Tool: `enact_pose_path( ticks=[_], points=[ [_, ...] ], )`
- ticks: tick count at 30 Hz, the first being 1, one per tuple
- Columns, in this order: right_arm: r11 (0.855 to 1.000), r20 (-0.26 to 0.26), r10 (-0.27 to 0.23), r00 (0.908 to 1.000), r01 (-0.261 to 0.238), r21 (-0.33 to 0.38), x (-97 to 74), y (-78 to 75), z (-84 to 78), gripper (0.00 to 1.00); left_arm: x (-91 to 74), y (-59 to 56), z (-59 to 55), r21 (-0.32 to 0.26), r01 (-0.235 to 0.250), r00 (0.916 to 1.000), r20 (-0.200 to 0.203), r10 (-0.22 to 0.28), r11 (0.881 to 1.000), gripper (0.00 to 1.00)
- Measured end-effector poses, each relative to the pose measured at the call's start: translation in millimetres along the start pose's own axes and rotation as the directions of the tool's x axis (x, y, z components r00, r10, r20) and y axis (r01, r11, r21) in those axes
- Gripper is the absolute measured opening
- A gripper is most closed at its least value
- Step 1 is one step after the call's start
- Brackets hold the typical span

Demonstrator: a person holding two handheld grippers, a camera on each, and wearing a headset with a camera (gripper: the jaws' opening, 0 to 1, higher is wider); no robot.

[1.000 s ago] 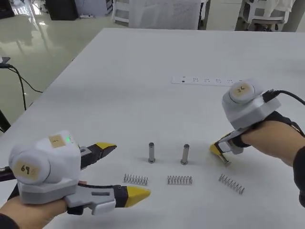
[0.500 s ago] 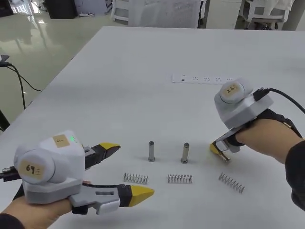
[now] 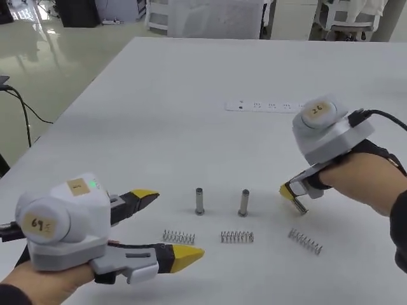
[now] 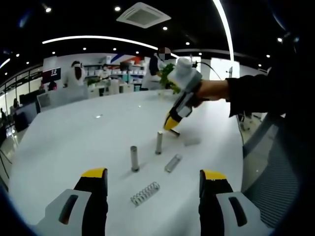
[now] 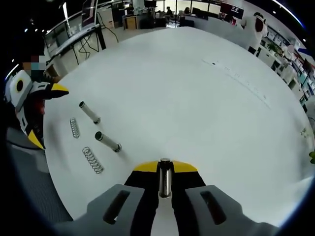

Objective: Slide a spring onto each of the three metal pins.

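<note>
Two metal pins stand upright on the white table, one (image 3: 199, 201) on the left and one (image 3: 243, 203) beside it. In front of them lie three springs (image 3: 178, 237) (image 3: 236, 237) (image 3: 304, 241). My right gripper (image 3: 292, 197) hovers just right of the pins, shut on a third pin (image 5: 165, 178) that sticks out between its yellow tips. My left gripper (image 3: 166, 225) is open at the near left, empty, pointing at the left spring (image 4: 145, 193) and the standing pins (image 4: 134, 158) (image 4: 159, 142). The right gripper (image 4: 172, 123) shows beyond them.
A white power strip (image 3: 273, 106) lies flat farther back on the table (image 3: 191, 114). The table's left edge runs diagonally, with floor and a black cable (image 3: 25, 111) beyond. Chairs stand past the far edge.
The right gripper has shifted and lifted slightly, still holding the pin. The left gripper, the standing pins and the springs stay where they were; the head camera moved a little.
</note>
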State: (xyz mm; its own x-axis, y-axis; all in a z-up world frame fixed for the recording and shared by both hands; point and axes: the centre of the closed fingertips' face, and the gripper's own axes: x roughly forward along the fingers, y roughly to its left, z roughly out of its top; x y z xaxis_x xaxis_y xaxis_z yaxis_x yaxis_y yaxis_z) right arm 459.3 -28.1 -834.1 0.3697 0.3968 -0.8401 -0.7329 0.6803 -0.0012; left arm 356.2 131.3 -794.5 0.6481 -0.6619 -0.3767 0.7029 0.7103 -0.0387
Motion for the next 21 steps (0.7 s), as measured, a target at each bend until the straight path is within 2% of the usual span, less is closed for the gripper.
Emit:
enact_pose_path(
  ticks=[5, 16, 21],
  points=[
    [1.000, 0.033, 0.010, 0.9994, -0.011, 0.020, -8.1, 3.6, -1.0, 0.05, 1.0, -1.7, 0.3, 0.003, 0.005, 1.0000, -0.002, -0.005, 1.000, 0.72],
    [1.000, 0.082, 0.008, 0.9966, -0.009, 0.018, -20.3, 6.6, -0.6, 0.05, -0.4, -3.4, 3.8, 0.010, 0.008, 1.0000, 0.001, -0.008, 1.000, 0.72],
    [1.000, 0.090, 0.009, 0.9959, -0.011, 0.021, -23.4, 8.3, -0.9, 0.05, -1.3, -4.2, 5.2, 0.015, 0.007, 1.0000, 0.001, -0.007, 1.000, 0.72]
  ],
)
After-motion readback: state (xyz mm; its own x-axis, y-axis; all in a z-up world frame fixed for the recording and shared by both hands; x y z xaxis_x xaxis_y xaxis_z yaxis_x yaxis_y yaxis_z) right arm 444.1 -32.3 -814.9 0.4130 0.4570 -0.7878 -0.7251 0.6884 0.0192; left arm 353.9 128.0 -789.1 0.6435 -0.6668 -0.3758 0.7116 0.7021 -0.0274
